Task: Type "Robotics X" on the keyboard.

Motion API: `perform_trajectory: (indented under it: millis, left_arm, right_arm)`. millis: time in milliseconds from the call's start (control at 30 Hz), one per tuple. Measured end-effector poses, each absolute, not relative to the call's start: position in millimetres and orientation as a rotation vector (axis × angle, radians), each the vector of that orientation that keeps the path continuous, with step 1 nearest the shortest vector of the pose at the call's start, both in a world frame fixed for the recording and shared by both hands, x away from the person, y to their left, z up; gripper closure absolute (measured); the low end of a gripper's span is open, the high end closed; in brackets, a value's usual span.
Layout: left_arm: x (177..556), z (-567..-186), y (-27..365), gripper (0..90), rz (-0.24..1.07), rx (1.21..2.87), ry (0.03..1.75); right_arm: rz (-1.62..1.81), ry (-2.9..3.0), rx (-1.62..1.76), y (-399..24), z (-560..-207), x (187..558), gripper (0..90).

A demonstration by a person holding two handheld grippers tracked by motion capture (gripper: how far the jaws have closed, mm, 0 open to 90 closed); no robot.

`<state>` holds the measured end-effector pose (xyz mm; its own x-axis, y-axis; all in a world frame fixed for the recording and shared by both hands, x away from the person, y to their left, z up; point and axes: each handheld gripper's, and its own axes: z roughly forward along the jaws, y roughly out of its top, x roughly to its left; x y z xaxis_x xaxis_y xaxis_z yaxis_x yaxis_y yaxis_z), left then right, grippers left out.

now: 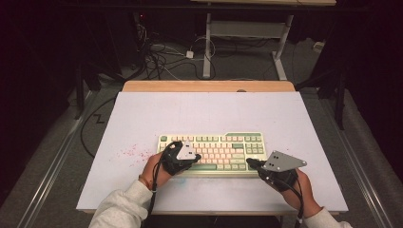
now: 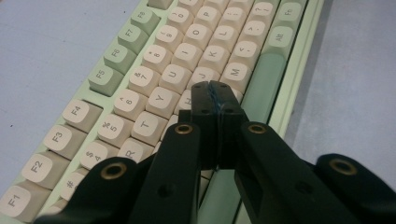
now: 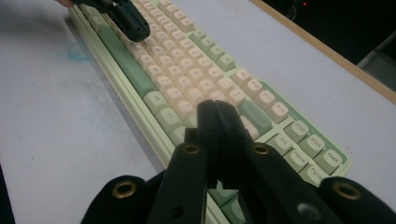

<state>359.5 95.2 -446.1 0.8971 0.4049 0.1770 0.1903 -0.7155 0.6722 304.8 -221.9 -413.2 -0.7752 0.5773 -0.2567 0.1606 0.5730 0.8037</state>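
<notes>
One keyboard (image 1: 212, 153), cream keys w/ green accents, lies on the white table top (image 1: 199, 111), toward the near edge and a bit right of centre. Its long axis runs left-right across the table, key rows parallel to the near edge, function row on the far side, space bar (image 2: 261, 84) toward the person.

Two grippers are at work, one per hand. Left gripper (image 2: 214, 88): jaws pressed fully together, nothing between them, tips over the letter keys by H/J, just inboard of the space bar; in the high view it sits over the keyboard's left end (image 1: 187, 159), hand (image 1: 154, 171) coming in from bottom left, pale sleeve (image 1: 121, 206) angled up-right. Right gripper (image 3: 215, 109): also clamped tight, holding nothing, tips over the keys nr the right end of the bottom rows; in the high view it hovers at the keyboard's near right corner (image 1: 252, 164), hand (image 1: 299, 190) behind it, forearm entering from bottom right. Whether either tip touches a key can't be told.

Pink specks (image 1: 129, 153) dot the table left of the keyboard.
</notes>
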Motion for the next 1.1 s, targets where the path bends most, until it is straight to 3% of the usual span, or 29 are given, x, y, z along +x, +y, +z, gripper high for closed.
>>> perform_trajectory:
  millis: [567,1100]
  left_arm:
    - [364,-452,87,87.5,0.396,2.419,0.420]
    - [355,-427,107,87.5,0.472,2.268,0.439]
  right_arm:
    - [1.084,2.321,0.606,-223,-416,308,90.0]
    - [1.101,2.294,0.606,-226,-411,306,90.0]
